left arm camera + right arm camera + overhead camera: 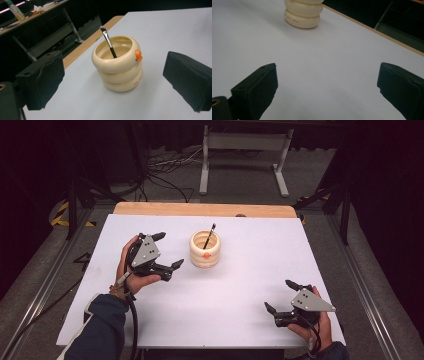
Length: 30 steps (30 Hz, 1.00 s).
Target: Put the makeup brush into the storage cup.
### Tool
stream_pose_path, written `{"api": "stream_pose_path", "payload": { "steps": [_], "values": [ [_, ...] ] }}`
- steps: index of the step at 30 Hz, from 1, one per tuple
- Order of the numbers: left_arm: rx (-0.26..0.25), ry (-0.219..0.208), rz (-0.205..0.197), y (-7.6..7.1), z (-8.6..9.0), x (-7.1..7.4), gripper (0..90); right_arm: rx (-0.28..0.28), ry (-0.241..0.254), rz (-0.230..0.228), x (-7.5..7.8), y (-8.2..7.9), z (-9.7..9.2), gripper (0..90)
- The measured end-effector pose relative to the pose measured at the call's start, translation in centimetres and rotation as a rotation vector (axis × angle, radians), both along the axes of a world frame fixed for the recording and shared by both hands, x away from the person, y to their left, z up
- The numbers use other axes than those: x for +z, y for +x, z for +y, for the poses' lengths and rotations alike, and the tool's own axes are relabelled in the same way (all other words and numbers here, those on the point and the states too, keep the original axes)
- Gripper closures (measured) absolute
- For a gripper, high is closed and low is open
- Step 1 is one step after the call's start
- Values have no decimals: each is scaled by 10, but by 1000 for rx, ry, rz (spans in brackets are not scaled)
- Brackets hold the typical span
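Two grippers are in our hands, and both stand with jaws spread wide and nothing between them. Our landmark is the cream ribbed holder (205,249), a squat cup built like three stacked rings, standing upright on the white table (240,315) toward its far middle. On its near rim sits a small orange knob (206,255). Inside it leans a makeup brush (209,235), black handle down in the cup, pale bristle tip up and tilted over the far rim.

We hold the left gripper (167,251) just to the left of the holder, near it but apart, its jaws pointed toward the cup. In the left gripper view the holder (117,65) sits between and beyond the two black pads (42,78), with the brush (108,42) rising from its mouth and the knob (138,55) on the right side of the rim; nothing touches the pads.

We keep the right gripper (280,296) well apart from the holder, toward the near right of the table, released as well. In the right gripper view the holder's lower rings (303,14) show far ahead, at the top, over bare table.

Beyond the holder, a wooden edge (200,209) runs along the far side of the table.
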<state>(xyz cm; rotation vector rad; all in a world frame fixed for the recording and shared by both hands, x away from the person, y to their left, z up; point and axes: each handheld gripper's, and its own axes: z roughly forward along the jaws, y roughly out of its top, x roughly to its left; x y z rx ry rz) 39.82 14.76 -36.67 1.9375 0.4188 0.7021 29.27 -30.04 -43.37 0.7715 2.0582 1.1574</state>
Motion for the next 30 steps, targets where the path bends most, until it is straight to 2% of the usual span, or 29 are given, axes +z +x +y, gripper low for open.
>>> {"api": "stream_pose_path", "payload": {
  "steps": [9, 13, 25, 30],
  "values": [
    [2, 23, 0, -9, 10, -4, 42, -1, -1, 0, 0, 0, 0, 36],
    [2, 8, -6, -13, 15, -4, 44, -1, -3, 2, 0, 0, 0, 36],
    [2, 31, 12, -22, 21, -12, 41, 1, -4, 0, 0, 0, 0, 37],
    [-4, 27, 3, -25, 23, -10, 41, 1, -5, 2, -1, 0, -1, 36]
  ]
}}
